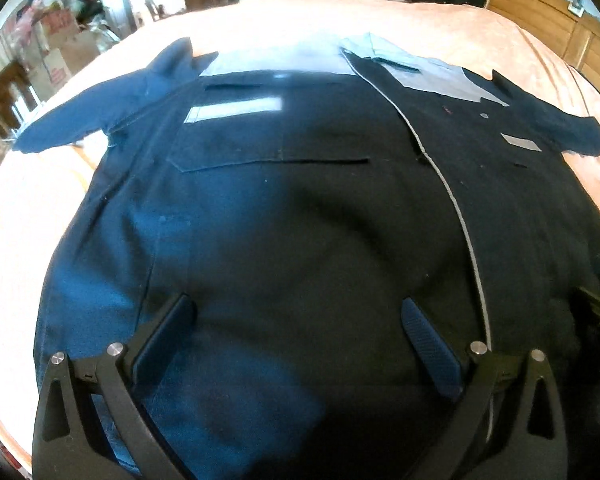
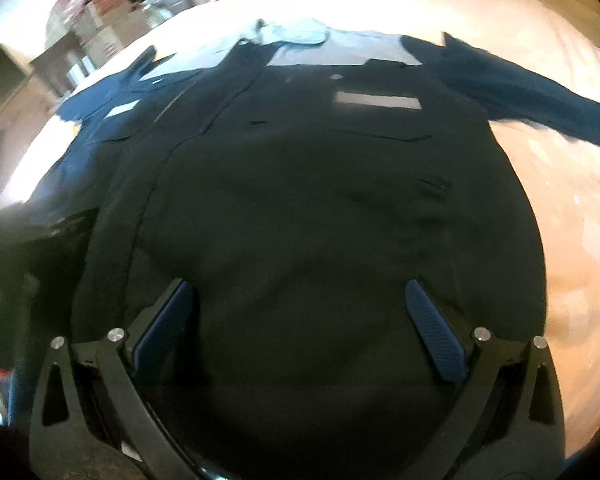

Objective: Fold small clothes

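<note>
Left wrist view shows the left gripper point(image 1: 296, 320) spread wide and holding nothing, poised over the lower half of a dark shirt point(image 1: 284, 184). The shirt lies flat, front up, on the bed point(image 1: 440, 16), its long axis running straight away from the fingers toward the collar point(image 1: 384, 50), sleeves out to each side. The right gripper point(image 2: 300, 304) is likewise wide apart and empty, over the shirt's right half, so each is nearer its own hem corner.

One navy shirt point(image 1: 292, 216), one orange bedspread point(image 1: 440, 28), two hand-held grippers
</note>
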{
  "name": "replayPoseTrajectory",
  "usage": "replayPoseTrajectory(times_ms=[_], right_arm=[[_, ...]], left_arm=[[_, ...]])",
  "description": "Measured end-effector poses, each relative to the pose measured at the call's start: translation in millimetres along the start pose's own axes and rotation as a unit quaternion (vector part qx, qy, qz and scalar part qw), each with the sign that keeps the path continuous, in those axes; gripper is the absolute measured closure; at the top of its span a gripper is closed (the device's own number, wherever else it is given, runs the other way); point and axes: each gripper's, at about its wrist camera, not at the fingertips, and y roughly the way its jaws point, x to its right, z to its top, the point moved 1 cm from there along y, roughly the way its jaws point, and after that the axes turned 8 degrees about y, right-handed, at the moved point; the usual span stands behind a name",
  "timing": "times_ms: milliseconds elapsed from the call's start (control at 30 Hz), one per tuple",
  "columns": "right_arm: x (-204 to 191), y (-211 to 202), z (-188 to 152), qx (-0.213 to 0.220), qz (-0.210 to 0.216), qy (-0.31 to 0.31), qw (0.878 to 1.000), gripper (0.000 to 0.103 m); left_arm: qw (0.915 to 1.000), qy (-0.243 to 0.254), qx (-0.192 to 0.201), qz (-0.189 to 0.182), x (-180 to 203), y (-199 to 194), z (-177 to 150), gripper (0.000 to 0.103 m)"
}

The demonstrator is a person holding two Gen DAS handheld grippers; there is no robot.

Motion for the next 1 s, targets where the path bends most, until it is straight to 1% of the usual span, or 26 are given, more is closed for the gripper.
replayPoseTrajectory(times_ms=[33, 67, 133, 200, 233, 267, 333, 367, 400, 433, 467, 500, 533, 567, 600, 633, 667, 700, 733, 767, 800, 833, 900, 933, 967, 1000], right_arm=[[5.8, -8.8, 4.2, -0.002, 0.009, 0.003, 1.0, 0.0], [11.8, -13.6, 11.0, 0.005, 0.009, 0.008, 1.0, 0.0], [31.5, -33.8, 26.2, 0.027, 0.014, 0.02, 0.999, 0.0], [66.5, -57.8, 51.5, 0.059, 0.008, 0.045, 0.997, 0.0], [86.5, -67.6, 65.4, 0.076, -0.004, 0.058, 0.995, 0.0], [114.2, -79.4, 83.4, 0.101, -0.027, 0.074, 0.992, 0.0], [161.9, -93.3, 114.7, 0.134, -0.066, 0.095, 0.984, 0.0], [195.4, -95.6, 132.2, 0.142, -0.092, 0.112, 0.979, 0.0], [222.7, -94.1, 145.1, 0.139, -0.106, 0.127, 0.976, 0.0], [258.5, -89.5, 161.3, 0.131, -0.115, 0.152, 0.973, 0.0], [282.0, -85.8, 170.1, 0.126, -0.112, 0.175, 0.97, 0.0], [311.3, -82.1, 177.5, 0.125, -0.1, 0.208, 0.965, 0.001], [344.9, -78.1, 184.9, 0.128, -0.069, 0.247, 0.958, 0.002], [366.5, -77.1, 188.8, 0.135, -0.051, 0.269, 0.952, 0.004], [385.3, -76.6, 190.4, 0.145, -0.052, 0.285, 0.946, 0.007], [402.9, -78.8, 189.8, 0.158, -0.066, 0.295, 0.94, 0.009], [424.1, -83.9, 183.7, 0.176, -0.115, 0.315, 0.926, 0.009], [443.4, -89.9, 172.5, 0.183, -0.171, 0.35, 0.903, 0.009], [458.2, -96.7, 159.2, 0.19, -0.209, 0.388, 0.877, 0.009], [472.7, -106.2, 137.6, 0.208, -0.232, 0.432, 0.846, 0.01], [477.0, -111.3, 125.7, 0.221, -0.236, 0.444, 0.836, 0.015], [474.4, -114.2, 119.8, 0.227, -0.242, 0.439, 0.835, 0.018], [456.7, -114.1, 123.6, 0.23, -0.265, 0.403, 0.845, 0.016], [447.2, -114.8, 125.8, 0.239, -0.263, 0.385, 0.852, 0.015], [440.2, -116.8, 129.4, 0.25, -0.244, 0.367, 0.862, 0.014], [435.4, -117.6, 133.3, 0.261, -0.2, 0.353, 0.876, 0.011]], left_arm=[[1.0, -0.003, -0.003, 0.001, 0.0, 0.5, 3.3, 0.0], [0.9999, -0.008, -0.007, 0.004, 0.2, -0.2, 6.5, 0.0], [0.9999, -0.013, -0.009, 0.005, 2.4, -1.2, 12.9, 0.0], [0.9998, -0.017, -0.005, 0.0, 8.0, -3.5, 18.9, 0.0], [0.9998, -0.017, -0.004, -0.002, 11.2, -5.1, 23.6, 0.0], [0.9999, -0.015, -0.002, -0.001, 15.8, -6.2, 29.5, 0.0], [0.9999, -0.009, 0.006, -0.001, 24.4, -9.9, 43.8, 0.0], [0.9999, -0.007, 0.014, 0.005, 29.3, -13.0, 53.7, 0.001], [0.9998, -0.006, 0.021, 0.001, 31.7, -15.3, 61.3, 0.001], [0.9996, -0.007, 0.027, -0.005, 35.1, -17.4, 69.0, 0.001], [0.9994, -0.008, 0.034, -0.01, 38.8, -19.9, 78.5, 0.001], [0.999, -0.009, 0.043, -0.012, 42.8, -23.1, 88.6, 0.001], [0.9986, -0.008, 0.049, -0.014, 46.4, -25.1, 97.3, 0.001], [0.9983, -0.008, 0.055, -0.017, 49.8, -27.2, 105.7, 0.001], [0.9979, -0.006, 0.061, -0.021, 53.7, -28.5, 114.5, 0.001], [0.9977, -0.002, 0.064, -0.023, 57.4, -28.7, 121.8, 0.001], [0.9976, 0.001, 0.066, -0.024, 60.8, -28.4, 127.3, 0.001], [0.9975, 0.007, 0.065, -0.026, 64.8, -26.5, 133.3, 0.001], [0.9975, 0.01, 0.065, -0.028, 67.3, -24.6, 136.3, 0.001], [0.9974, 0.011, 0.064, -0.03, 68.2, -22.1, 139.9, 0.001], [0.9973, 0.009, 0.065, -0.032, 68.4, -20.0, 141.3, 0.001], [0.9974, 0.008, 0.064, -0.032, 67.7, -16.9, 141.7, 0.001], [0.9979, 0.004, 0.057, -0.029, 67.7, -7.9, 143.2, 0.001], [0.9981, 0.004, 0.055, -0.029, 67.8, -4.3, 143.0, 0.001], [0.9981, 0.003, 0.054, -0.029, 69.0, -1.9, 144.2, 0.001], [0.9981, 0.003, 0.054, -0.029, 69.3, -1.1, 145.4, 0.001]])
